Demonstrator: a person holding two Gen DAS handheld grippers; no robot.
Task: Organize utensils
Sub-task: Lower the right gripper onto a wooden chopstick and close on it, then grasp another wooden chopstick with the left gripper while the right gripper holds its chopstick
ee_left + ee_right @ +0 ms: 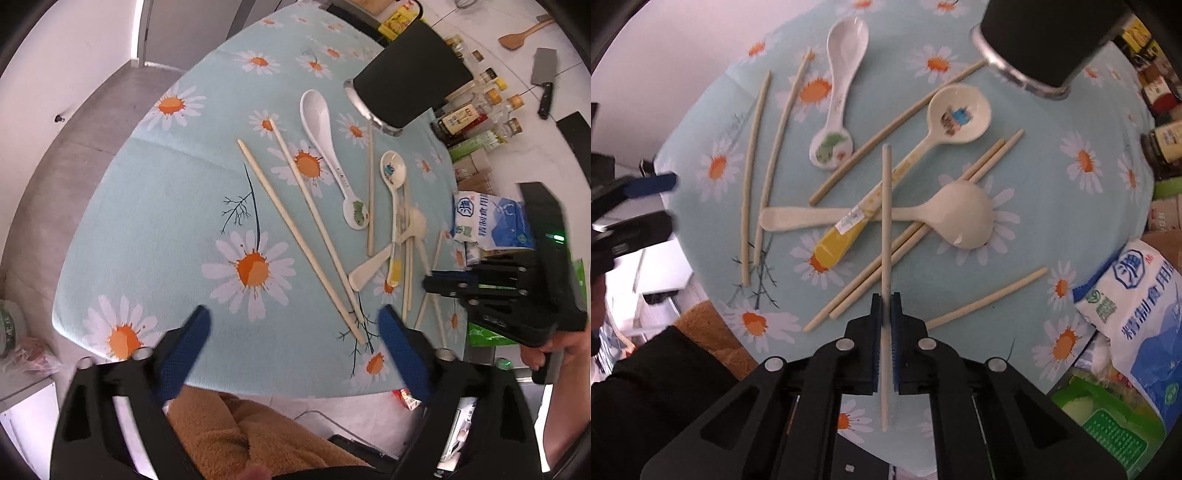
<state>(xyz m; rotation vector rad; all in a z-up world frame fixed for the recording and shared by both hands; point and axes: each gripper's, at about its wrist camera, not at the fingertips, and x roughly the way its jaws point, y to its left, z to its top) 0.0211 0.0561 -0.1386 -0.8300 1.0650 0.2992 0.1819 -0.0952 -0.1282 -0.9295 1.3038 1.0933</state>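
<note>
Pale blue daisy-print tablecloth [1052,206]; our right gripper [885,314] clamps a cream wooden chopstick [885,221] pointing 12 o'clock for sorting; left gripper [293,325] gapes empty

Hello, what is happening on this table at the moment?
A person is sorting utensils on a daisy-print tablecloth with two hand-held grippers. The right gripper is shut on one chopstick. The left gripper is open above two chopsticks lying side by side, holding nothing. Three spoons and more chopsticks lie loose near a dark holder.
</note>
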